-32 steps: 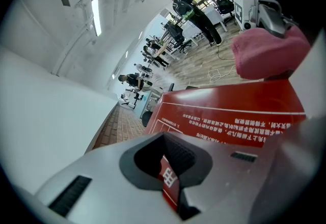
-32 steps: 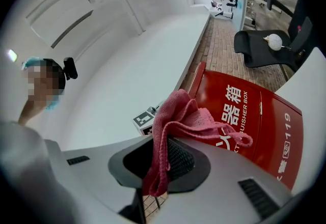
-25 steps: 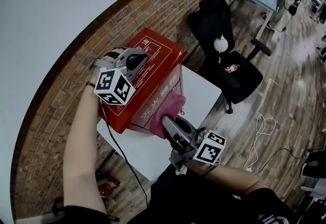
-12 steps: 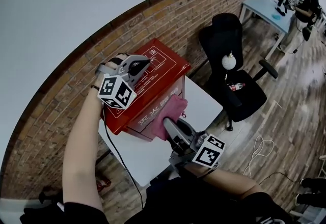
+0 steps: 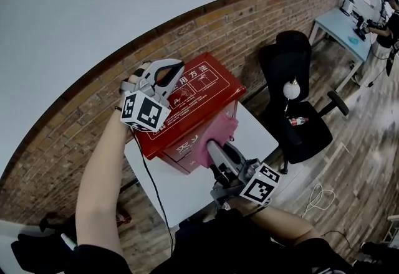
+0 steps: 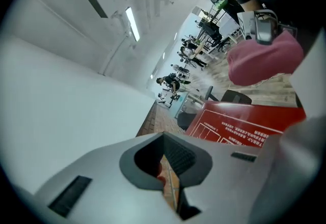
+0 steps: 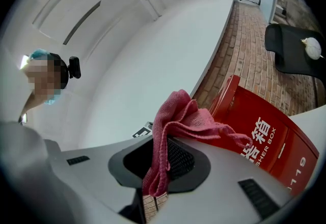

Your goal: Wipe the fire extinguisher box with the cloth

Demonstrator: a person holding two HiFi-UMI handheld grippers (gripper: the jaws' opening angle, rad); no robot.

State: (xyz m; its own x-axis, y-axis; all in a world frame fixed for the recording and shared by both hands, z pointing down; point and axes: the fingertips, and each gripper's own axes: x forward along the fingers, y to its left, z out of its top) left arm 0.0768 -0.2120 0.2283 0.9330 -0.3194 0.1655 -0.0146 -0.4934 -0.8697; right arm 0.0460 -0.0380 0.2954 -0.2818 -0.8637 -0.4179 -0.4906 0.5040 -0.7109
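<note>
Watching the left gripper (image 5: 176,71) first: it sits higher than a second ago and has rolled, and it now hangs over the far-left corner of the lid (image 5: 201,85). Its jaws are drawn almost together, with only a slit between the pads (image 6: 179,159). A fleck of red shows in that slit, and I can't tell whether anything is pinched there.

On the right, the right gripper (image 5: 213,147) has come up as well and carried the cloth (image 5: 219,129) with it. Earlier the pink wad sat lower at the right end of the front of the box (image 5: 186,146). Now it's pressed high on that face, just under the lid's edge. The jaws are clamped on the cloth: in the right gripper view a fold hangs down between them and the rest bunches out past the tips toward the red front.

My head view has swung too, so the box sits nearer the middle and the chair (image 5: 308,136) has slid right. The box stands where it did, at the back of the white table (image 5: 165,188), against the brick wall (image 5: 249,23).

As for what holds what, the box's inside is hidden from me. On the chair's seat lies a small bottle (image 5: 297,121).
</note>
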